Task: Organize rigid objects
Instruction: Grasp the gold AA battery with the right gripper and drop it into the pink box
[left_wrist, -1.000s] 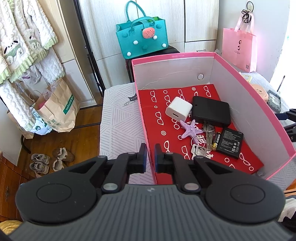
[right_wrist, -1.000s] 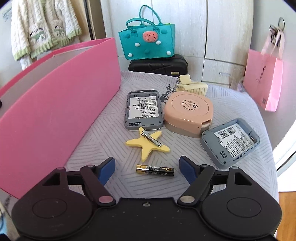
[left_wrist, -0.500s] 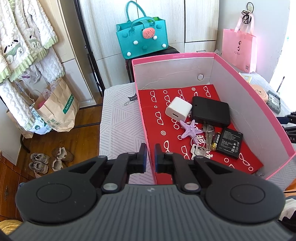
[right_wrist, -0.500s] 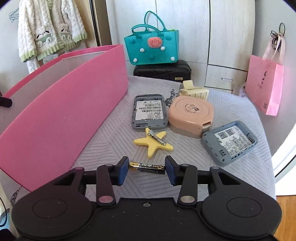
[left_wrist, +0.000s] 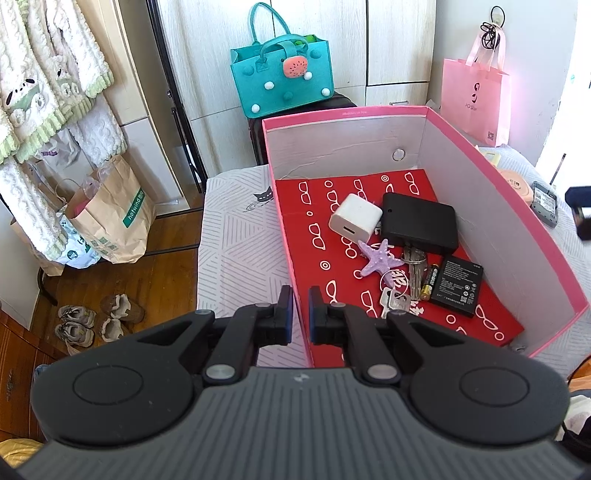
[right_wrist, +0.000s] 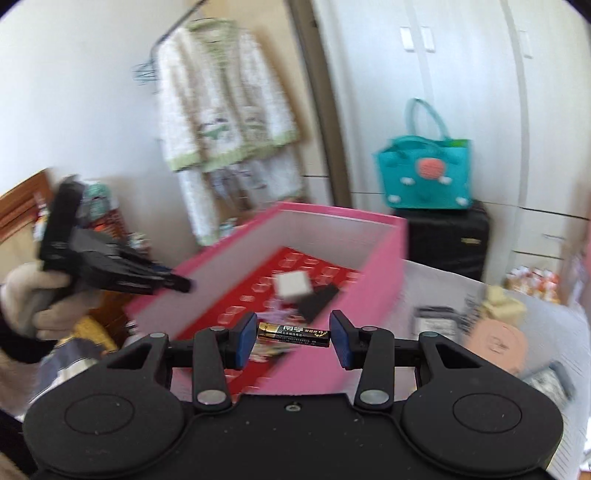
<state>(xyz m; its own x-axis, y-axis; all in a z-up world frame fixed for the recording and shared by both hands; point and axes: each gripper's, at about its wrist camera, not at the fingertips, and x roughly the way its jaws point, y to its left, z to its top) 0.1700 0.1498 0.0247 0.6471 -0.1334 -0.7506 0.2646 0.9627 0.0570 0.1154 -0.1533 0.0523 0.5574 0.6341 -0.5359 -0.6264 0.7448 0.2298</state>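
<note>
My right gripper (right_wrist: 293, 334) is shut on a black and gold AA battery (right_wrist: 293, 333), held end to end between its blue pads above the near wall of the pink box (right_wrist: 343, 258). My left gripper (left_wrist: 300, 314) is shut on the pink box's near wall (left_wrist: 297, 280). The box (left_wrist: 517, 218) has a red liner and holds a white charger (left_wrist: 354, 220), a black case (left_wrist: 419, 223), a purple starfish clip (left_wrist: 378, 257), keys (left_wrist: 410, 273), another battery (left_wrist: 428, 282) and a flat phone battery (left_wrist: 458, 286).
On the patterned cloth to the right of the box lie a peach round case (right_wrist: 495, 345), a grey device (right_wrist: 434, 319) and a cream hair claw (right_wrist: 504, 302). A teal bag (left_wrist: 282, 74) and a pink bag (left_wrist: 474, 99) stand behind. The left gripper shows in the right wrist view (right_wrist: 110, 273).
My right gripper closed on the battery, lifted it off the cloth and swung left and up over the box. My left gripper has stayed on the box wall.
</note>
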